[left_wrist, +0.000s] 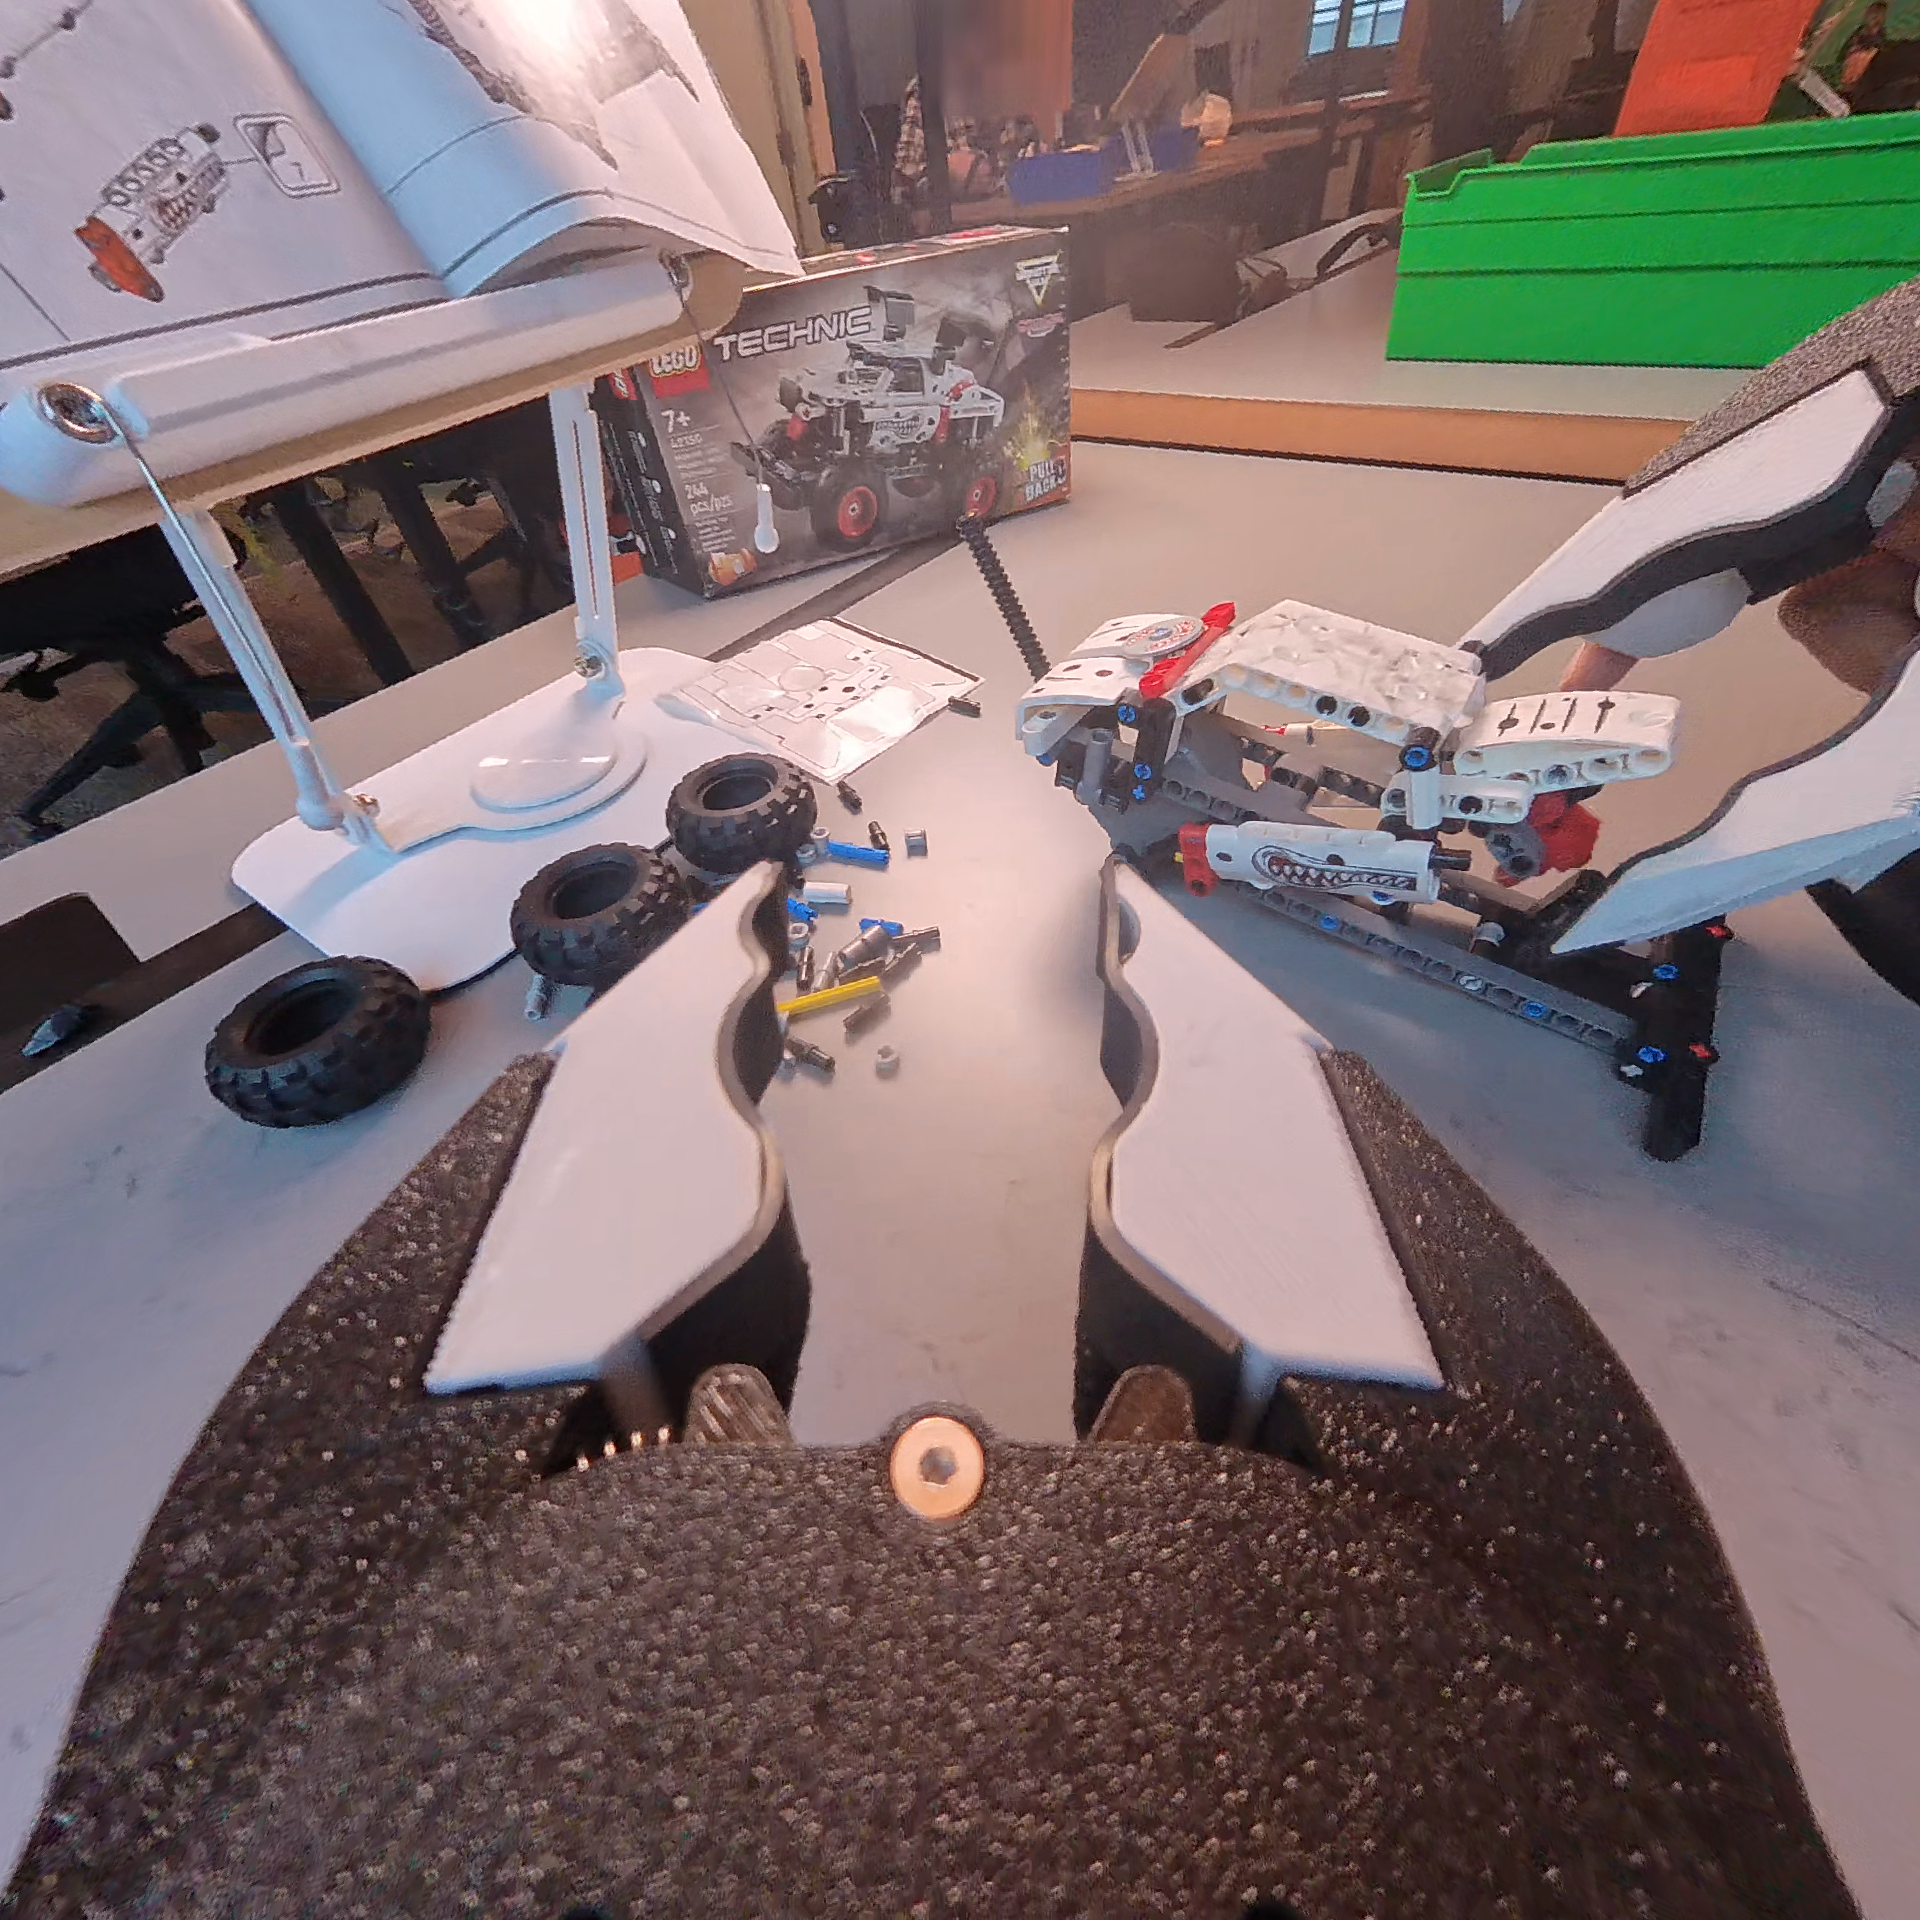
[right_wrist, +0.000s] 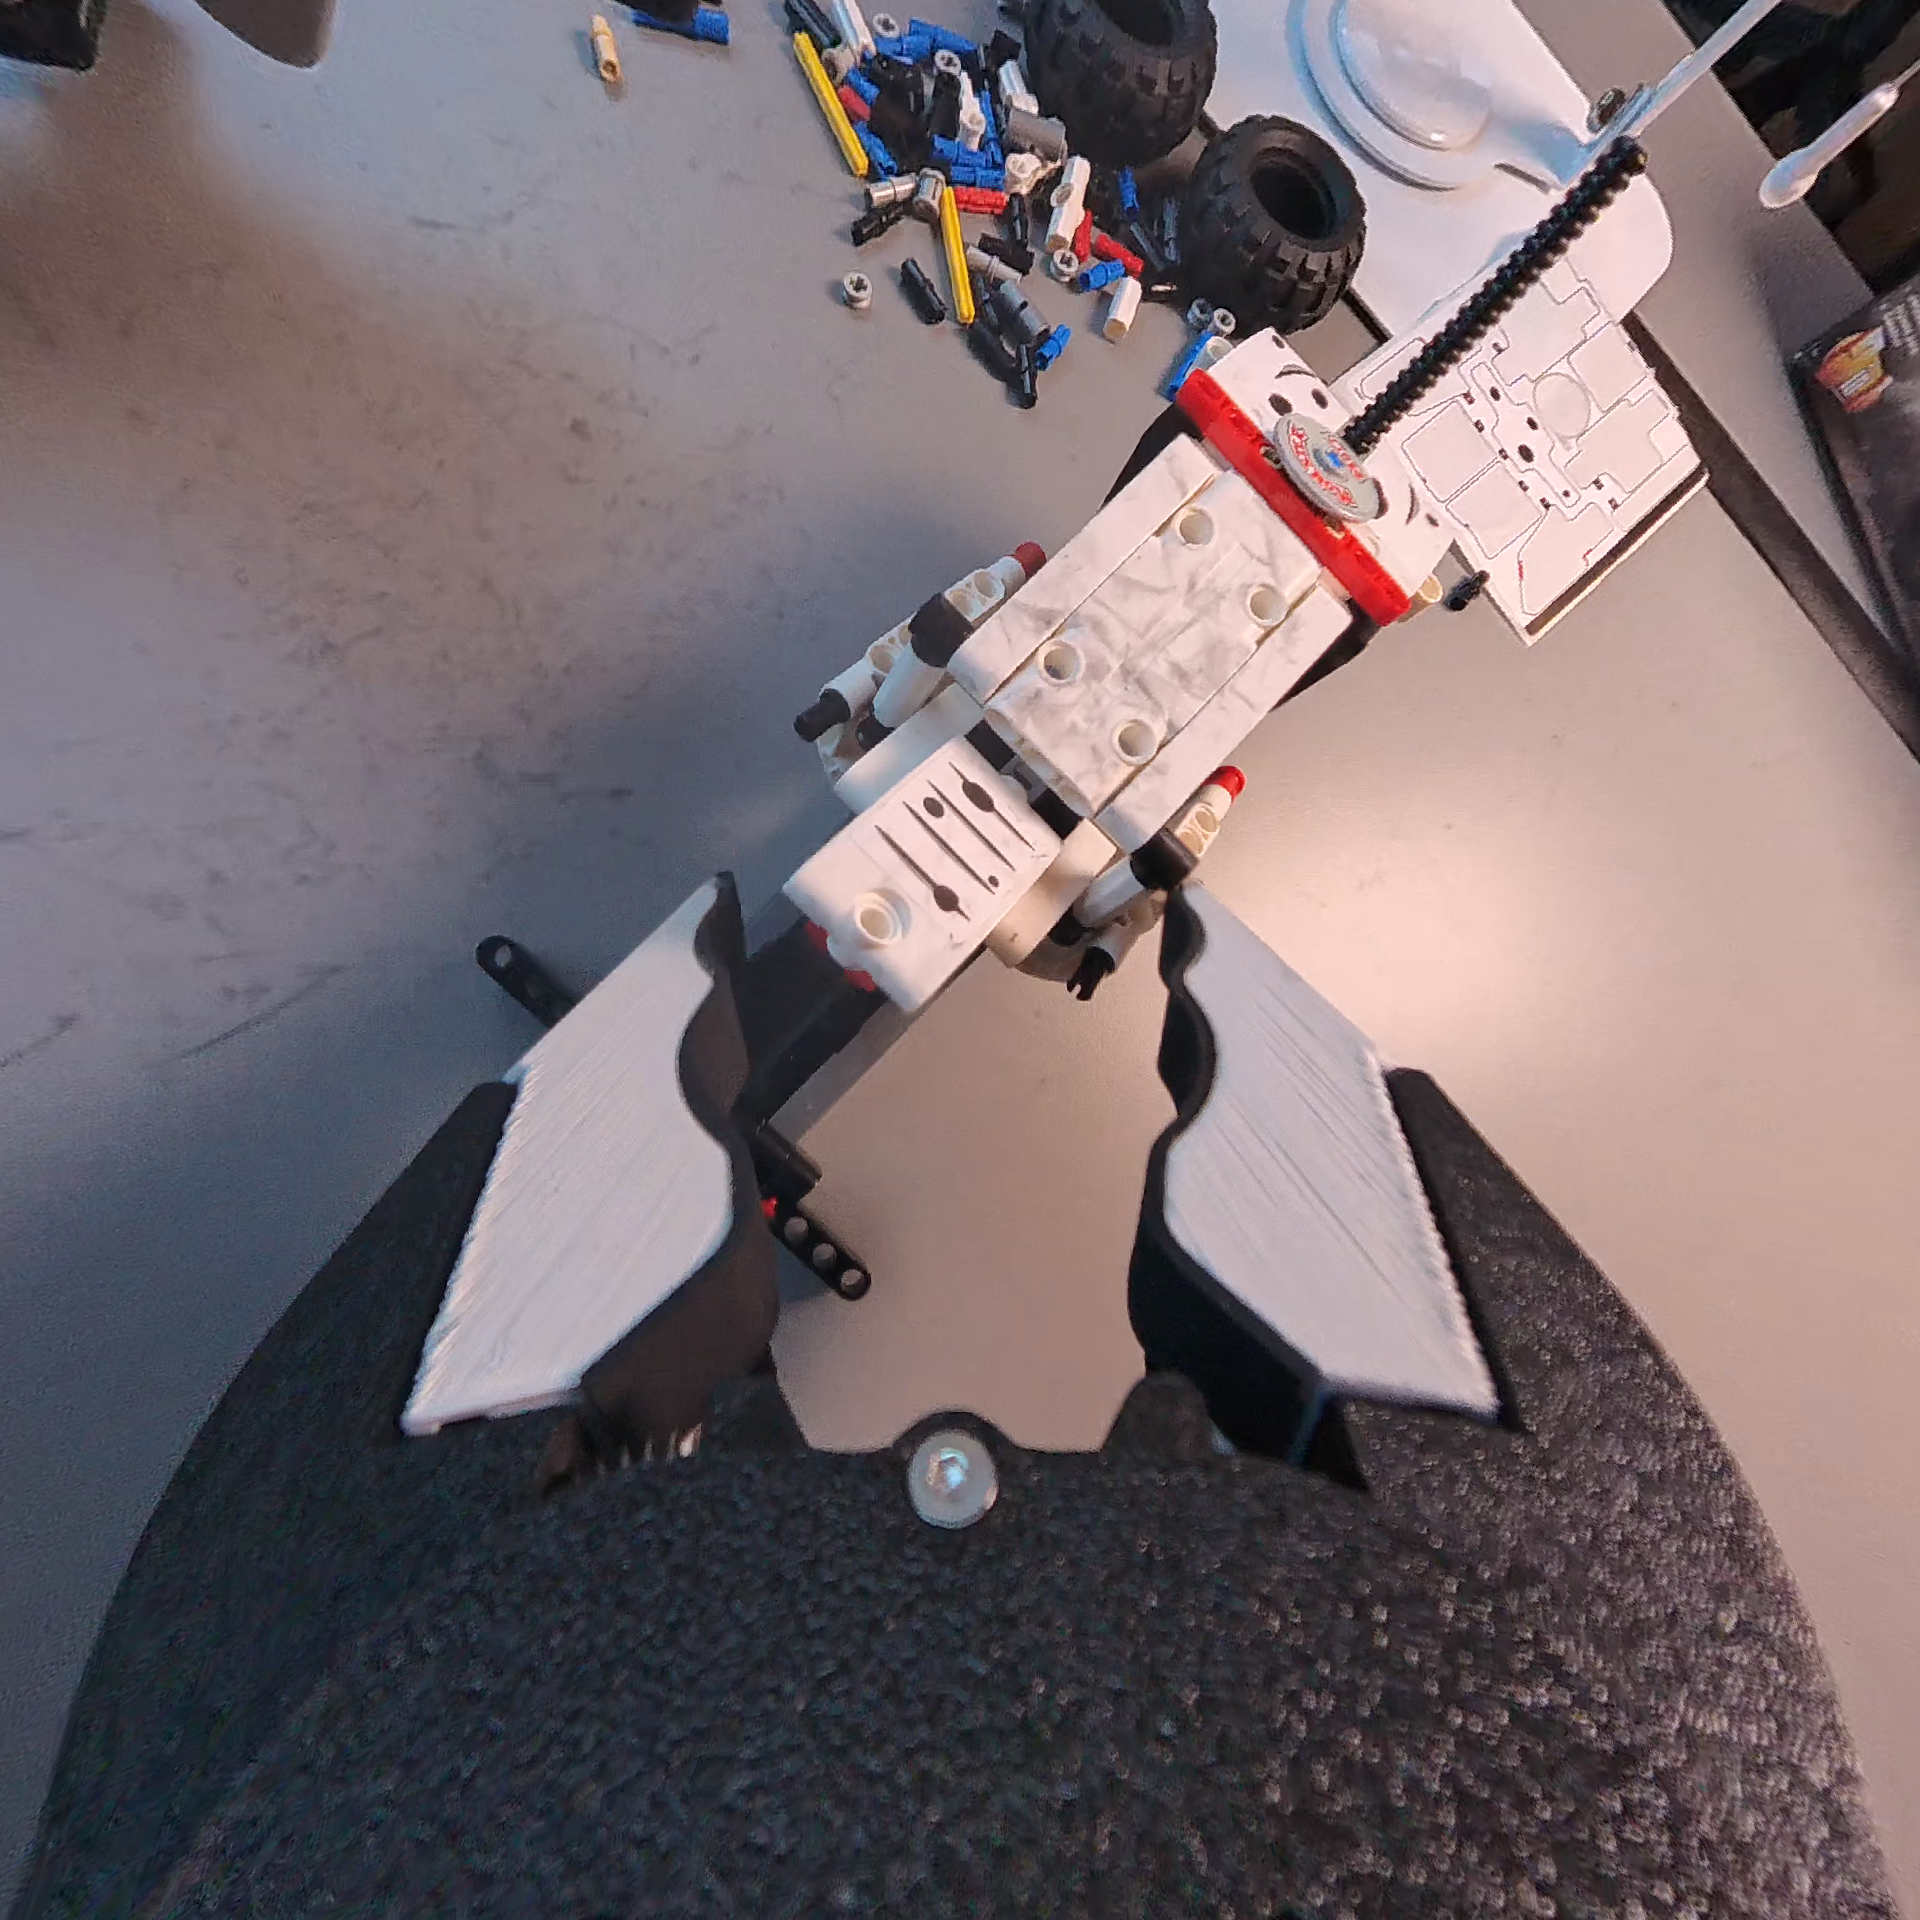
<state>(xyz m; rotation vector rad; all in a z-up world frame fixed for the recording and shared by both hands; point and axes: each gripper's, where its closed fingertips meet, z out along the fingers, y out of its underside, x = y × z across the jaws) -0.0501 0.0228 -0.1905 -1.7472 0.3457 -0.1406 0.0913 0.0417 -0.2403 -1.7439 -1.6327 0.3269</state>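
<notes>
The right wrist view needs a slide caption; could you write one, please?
Open right tool poised around the front of a white-panelled brick-built truck body.

1. A printed toy box (left_wrist: 847, 416) is standing at the far edge of the grey desk (left_wrist: 1351, 540).
2. A white book stand (left_wrist: 436, 821) is holding an open booklet (left_wrist: 312, 135).
3. Green bins (left_wrist: 1662, 260) are sitting stacked behind.

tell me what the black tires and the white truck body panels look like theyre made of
Tires: probably soft rubber, matte black, going by the chunky knobby tread and dull surface. Truck body panels: hard moulded plastic, smooth with a slight gloss, showing crisp pin holes and a grey marbled print.
</notes>
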